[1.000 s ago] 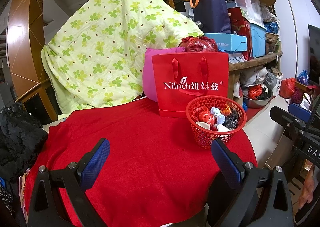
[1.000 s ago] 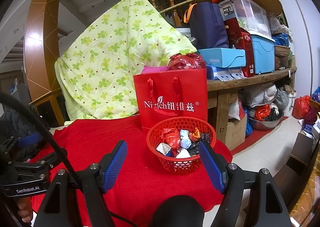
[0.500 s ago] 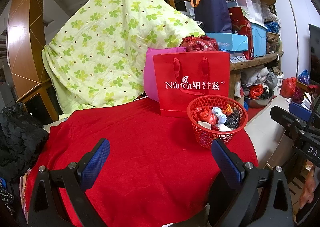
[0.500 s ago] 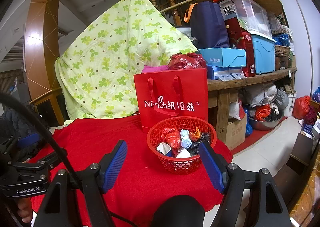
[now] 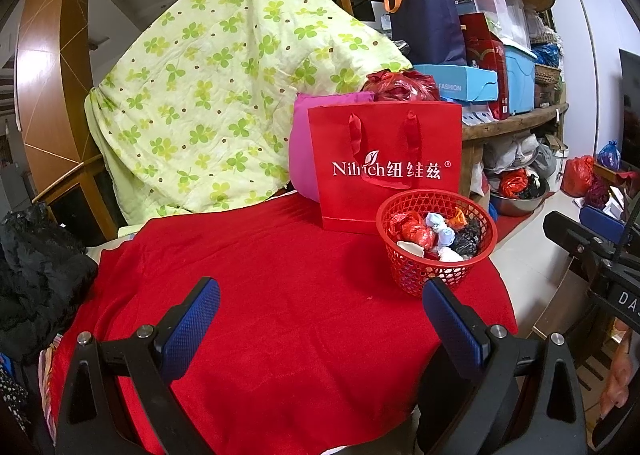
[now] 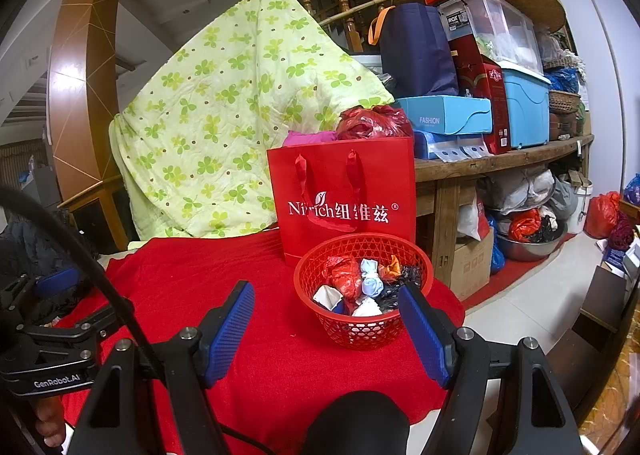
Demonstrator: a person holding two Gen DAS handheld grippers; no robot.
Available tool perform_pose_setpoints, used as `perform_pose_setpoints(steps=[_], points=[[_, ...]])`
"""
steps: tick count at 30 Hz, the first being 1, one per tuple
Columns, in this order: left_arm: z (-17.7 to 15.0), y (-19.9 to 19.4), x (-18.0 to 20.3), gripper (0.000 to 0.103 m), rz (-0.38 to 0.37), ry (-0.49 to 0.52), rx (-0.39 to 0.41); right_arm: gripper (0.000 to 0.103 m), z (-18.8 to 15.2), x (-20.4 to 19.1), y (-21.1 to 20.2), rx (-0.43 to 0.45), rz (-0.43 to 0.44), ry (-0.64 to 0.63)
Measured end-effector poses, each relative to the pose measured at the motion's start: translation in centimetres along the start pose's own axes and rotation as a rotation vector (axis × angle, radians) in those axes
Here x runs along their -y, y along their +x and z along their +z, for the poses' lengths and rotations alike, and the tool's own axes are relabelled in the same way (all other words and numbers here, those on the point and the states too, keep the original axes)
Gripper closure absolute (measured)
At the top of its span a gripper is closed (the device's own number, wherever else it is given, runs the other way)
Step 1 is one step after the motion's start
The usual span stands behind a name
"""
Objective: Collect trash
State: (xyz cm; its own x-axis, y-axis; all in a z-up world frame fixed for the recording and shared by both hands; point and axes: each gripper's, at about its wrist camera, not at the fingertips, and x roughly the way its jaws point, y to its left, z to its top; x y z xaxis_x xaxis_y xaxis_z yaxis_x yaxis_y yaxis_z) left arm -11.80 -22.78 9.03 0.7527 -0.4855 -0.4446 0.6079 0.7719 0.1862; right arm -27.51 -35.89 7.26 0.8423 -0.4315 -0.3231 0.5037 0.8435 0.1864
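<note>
The red basket (image 6: 363, 329) stands upright, mouth up, on the red cloth (image 5: 280, 295), crumpled trash (image 6: 362, 287) inside, its lower pieces hidden. Just behind, the red bag (image 6: 344, 195) faces near. The left gripper (image 5: 320, 323) and right gripper (image 6: 326, 325) both gape wide, empty.

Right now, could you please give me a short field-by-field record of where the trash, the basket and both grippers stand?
surface: red cloth over the table
basket: red mesh basket on the cloth, in front of the red gift bag
trash: crumpled wrappers inside the basket
loose trash on cloth: none visible
left gripper: open, empty
right gripper: open, empty, near the basket
</note>
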Motion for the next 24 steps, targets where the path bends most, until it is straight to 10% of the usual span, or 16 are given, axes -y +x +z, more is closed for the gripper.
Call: perform_pose_setpoints(steps=[24], points=[[-0.55, 0.25, -0.05, 0.002, -0.006, 0.003, -0.013, 0.025, -0.32, 0.91, 0.28, -0.009, -0.011, 0.014]])
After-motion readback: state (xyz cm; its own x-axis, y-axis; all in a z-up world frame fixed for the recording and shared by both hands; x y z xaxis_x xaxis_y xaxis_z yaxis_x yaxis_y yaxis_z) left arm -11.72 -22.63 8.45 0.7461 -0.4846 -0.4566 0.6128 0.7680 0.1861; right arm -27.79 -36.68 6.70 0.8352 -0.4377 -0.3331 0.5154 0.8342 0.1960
